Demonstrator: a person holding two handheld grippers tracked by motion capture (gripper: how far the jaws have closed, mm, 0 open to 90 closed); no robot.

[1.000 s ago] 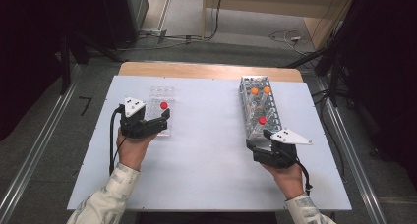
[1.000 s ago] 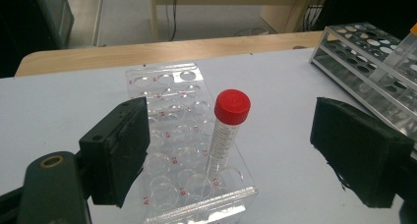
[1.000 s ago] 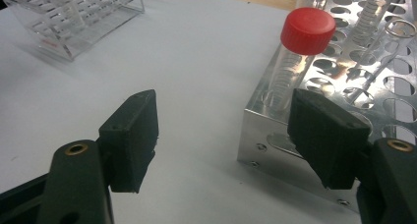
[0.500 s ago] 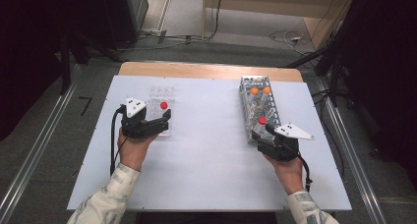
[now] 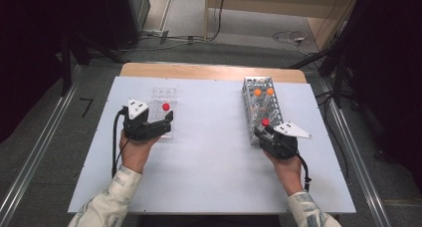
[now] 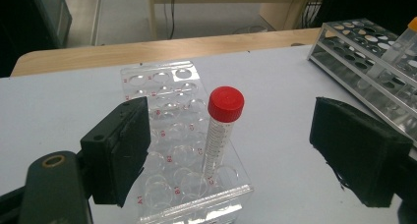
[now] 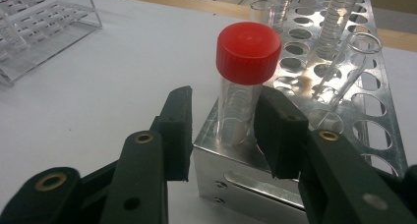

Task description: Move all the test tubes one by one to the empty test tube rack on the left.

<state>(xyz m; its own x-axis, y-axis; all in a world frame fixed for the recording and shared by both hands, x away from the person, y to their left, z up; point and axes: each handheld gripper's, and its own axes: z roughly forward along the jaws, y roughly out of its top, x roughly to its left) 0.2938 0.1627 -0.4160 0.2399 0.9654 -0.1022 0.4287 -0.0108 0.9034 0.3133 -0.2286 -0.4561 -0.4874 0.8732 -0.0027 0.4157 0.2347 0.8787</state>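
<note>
1. The tube (image 7: 241,94) with the red cap (image 7: 248,51) stands upright in the near corner hole of the metal rack (image 7: 339,111), centre of the right gripper view.
2. The right gripper (image 7: 223,128) has just been closing; its jaws flank the clear body below the cap, the right pad seemingly touching and the left with a gap.
3. Likely light, stiff, smooth plastic: grip the body just under the cap and lift straight.
4. The left gripper (image 6: 228,155) is spread wide around a second tube (image 6: 219,135) in the clear rack (image 6: 162,86).
</note>
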